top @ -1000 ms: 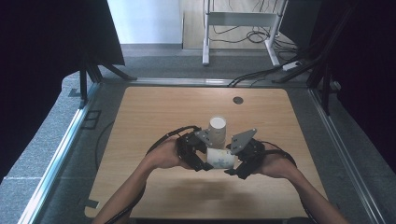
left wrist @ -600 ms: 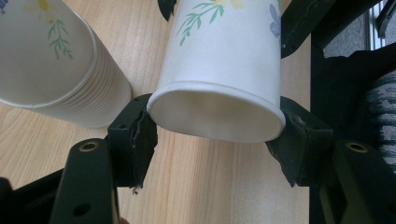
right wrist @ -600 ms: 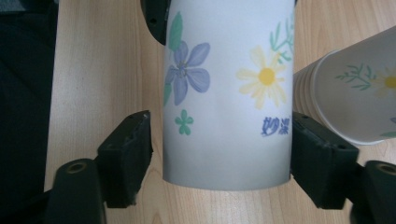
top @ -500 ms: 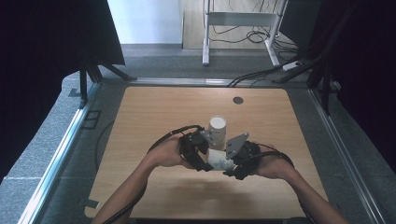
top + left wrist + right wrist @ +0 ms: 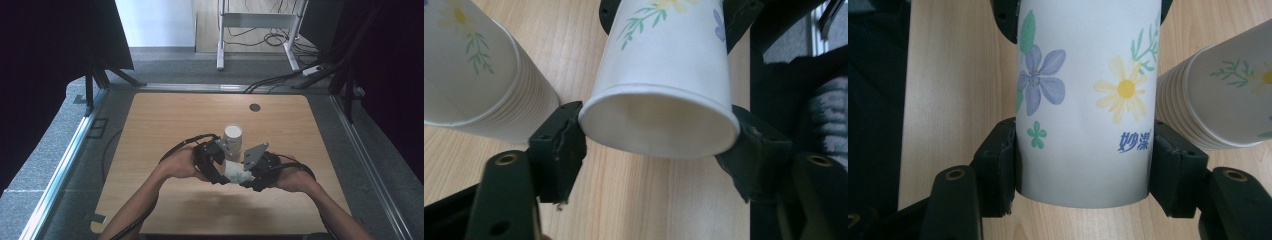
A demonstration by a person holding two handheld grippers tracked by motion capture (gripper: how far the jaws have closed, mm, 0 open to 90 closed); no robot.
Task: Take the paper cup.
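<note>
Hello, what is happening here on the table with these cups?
A person holds one flowered paper cup sideways between two handheld grippers, low over the wooden table. The right gripper has just closed and clamps the cup's base end. The left gripper sits at the cup's open rim, its jaws having just been opening, with the rim between them. A stack of matching paper cups stands upright on the table, just beyond the grippers.

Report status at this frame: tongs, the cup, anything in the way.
Right tongs have just closed on the paper cup. Left tongs at its rim, just opening, grip unclear. Stack of cups upright right behind, close quarters.
</note>
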